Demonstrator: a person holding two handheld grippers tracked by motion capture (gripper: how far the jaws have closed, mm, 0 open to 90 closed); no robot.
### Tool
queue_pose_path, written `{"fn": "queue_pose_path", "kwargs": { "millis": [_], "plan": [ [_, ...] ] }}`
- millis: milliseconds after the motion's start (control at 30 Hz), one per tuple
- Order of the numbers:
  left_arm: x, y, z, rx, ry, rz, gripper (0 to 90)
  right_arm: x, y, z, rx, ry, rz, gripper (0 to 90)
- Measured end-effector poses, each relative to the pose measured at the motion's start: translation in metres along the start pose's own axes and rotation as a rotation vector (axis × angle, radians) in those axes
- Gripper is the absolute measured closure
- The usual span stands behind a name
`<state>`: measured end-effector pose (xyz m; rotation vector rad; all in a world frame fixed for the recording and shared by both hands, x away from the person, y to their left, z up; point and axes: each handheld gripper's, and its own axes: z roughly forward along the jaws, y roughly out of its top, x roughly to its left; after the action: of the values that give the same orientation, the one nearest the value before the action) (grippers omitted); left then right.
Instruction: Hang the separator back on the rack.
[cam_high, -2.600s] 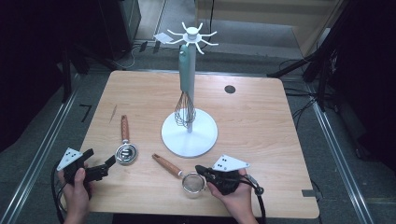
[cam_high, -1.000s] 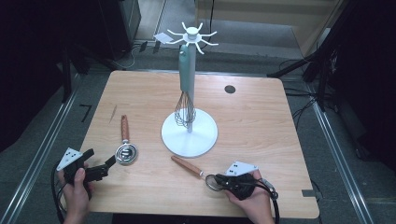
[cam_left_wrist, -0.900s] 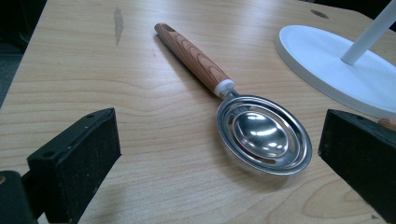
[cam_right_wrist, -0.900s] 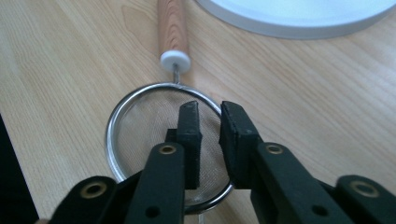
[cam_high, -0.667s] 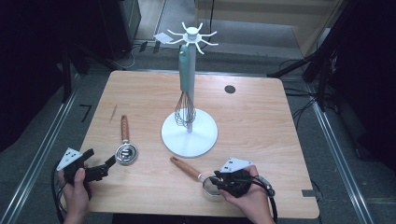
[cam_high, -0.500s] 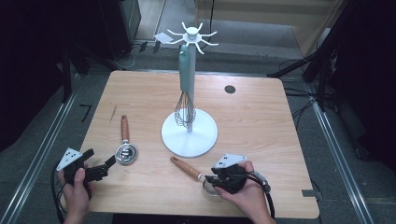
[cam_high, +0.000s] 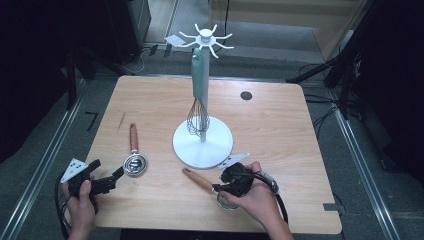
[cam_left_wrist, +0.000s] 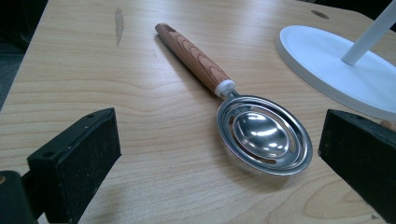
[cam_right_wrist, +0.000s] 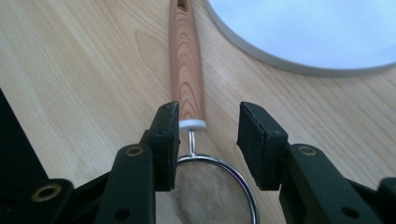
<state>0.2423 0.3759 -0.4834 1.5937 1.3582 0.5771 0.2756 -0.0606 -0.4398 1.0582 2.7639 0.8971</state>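
Observation:
A small mesh strainer with a wooden handle lies on the table in front of the white stand base. My right gripper hovers over its neck. In the right gripper view the jaws have just been opening; my right gripper stands open astride the white collar, pads clear of it. A steel slotted spoon with a wooden handle lies at the left. My left gripper points at it, open and short of the spoon.
A whisk with a teal handle hangs from the white hook stand at the table's middle. A dark round hole sits at the far right. The table's front edge runs close under both hands.
My right gripper has let go of the strainer, opened its jaws and drawn left and up along it. The strainer lies farther right than at first. The left hand kept still.

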Motion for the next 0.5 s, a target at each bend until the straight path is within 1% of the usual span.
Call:
{"fn": "queue_pose_path", "kwargs": {
  "millis": [100, 167, 200, 300, 367, 433, 500],
  "plan": [
    [0.000, 0.000, 0.000, 0.000, 0.000, 0.000, 0.0, 0.003, 0.009, 0.005, 0.059, 0.012, -0.016, 59.8],
    [0.000, 0.000, 0.000, 0.001, -0.001, 0.000, 0.0, 0.004, 0.013, 0.010, 0.089, 0.013, -0.042, 60.0],
    [0.000, 0.000, 0.000, 0.001, -0.001, 0.000, 0.0, 0.005, 0.014, 0.011, 0.102, 0.014, -0.038, 60.1],
    [0.000, 0.000, 0.000, 0.001, -0.001, 0.000, 0.0, 0.007, 0.019, 0.017, 0.150, 0.028, -0.053, 60.5],
    [0.000, 0.000, 0.000, 0.002, -0.001, 0.000, 0.0, 0.006, 0.021, 0.021, 0.172, 0.031, -0.061, 61.6],
    [0.000, 0.000, 0.000, 0.003, -0.002, 0.000, 0.0, 0.006, 0.024, 0.028, 0.198, 0.035, -0.058, 62.5],
    [0.000, 0.000, 0.000, 0.005, -0.001, 0.001, 0.0, 0.006, 0.025, 0.030, 0.206, 0.038, -0.055, 62.8]
  ]
}}
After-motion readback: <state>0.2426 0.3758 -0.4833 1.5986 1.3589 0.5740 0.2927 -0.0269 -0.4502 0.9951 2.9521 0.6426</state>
